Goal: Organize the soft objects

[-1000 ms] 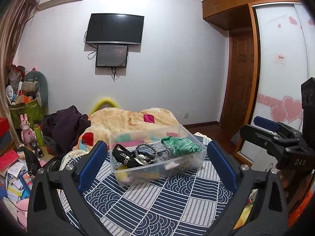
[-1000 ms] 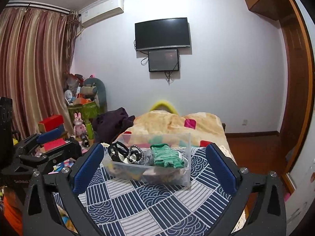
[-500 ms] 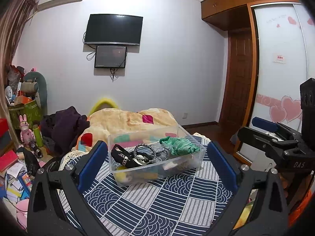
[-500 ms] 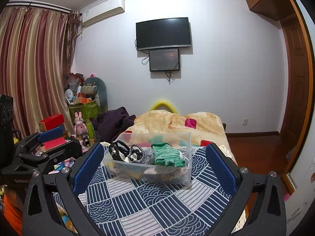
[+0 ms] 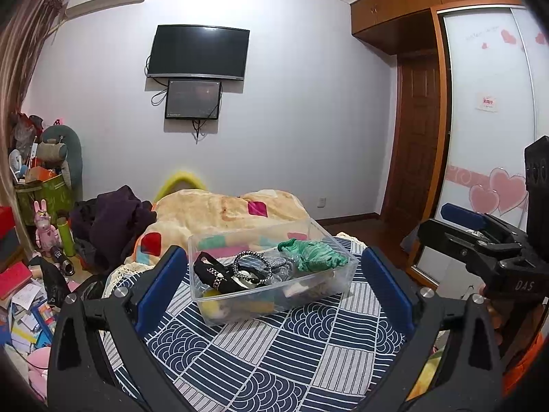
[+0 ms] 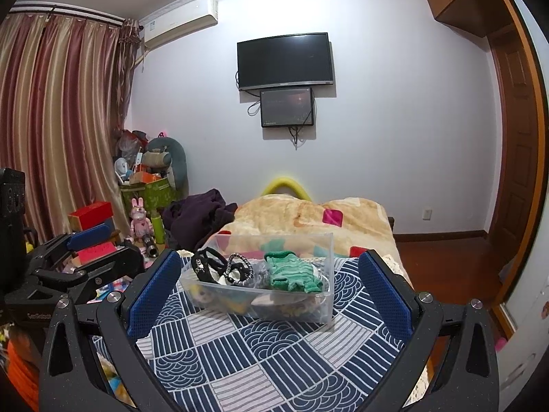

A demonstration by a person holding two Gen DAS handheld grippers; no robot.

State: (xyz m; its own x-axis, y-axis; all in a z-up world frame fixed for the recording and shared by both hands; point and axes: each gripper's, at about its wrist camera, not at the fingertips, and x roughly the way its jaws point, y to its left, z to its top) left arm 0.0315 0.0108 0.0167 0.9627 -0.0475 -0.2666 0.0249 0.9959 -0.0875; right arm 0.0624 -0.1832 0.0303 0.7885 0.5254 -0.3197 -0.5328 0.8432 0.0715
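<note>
A clear plastic bin point(image 5: 338, 279) point(image 6: 322, 300) sits on the blue-and-white patterned bed cover point(image 5: 274, 353) point(image 6: 274, 350). It holds a green knit piece point(image 5: 310, 255) point(image 6: 291, 273), black beaded bands point(image 5: 252, 267) point(image 6: 236, 269), a black strap and other soft items underneath. My left gripper point(image 5: 272, 278) is open and empty, held above the cover in front of the bin. My right gripper point(image 6: 269, 279) is also open and empty, in front of the bin. The right gripper shows at the right edge of the left wrist view point(image 5: 480, 240); the left gripper shows at the left edge of the right wrist view point(image 6: 79, 257).
A beige blanket point(image 5: 223, 209) and a dark purple clothes heap point(image 5: 113, 216) lie behind the bin. Boxes, toys and papers point(image 5: 31, 274) crowd the floor on the left. A wardrobe with a sliding door point(image 5: 487, 137) stands on the right. A TV point(image 5: 199, 51) hangs on the far wall.
Both views have drifted slightly; the bin sits a little lower left in the left wrist view. Both grippers stay open and empty.
</note>
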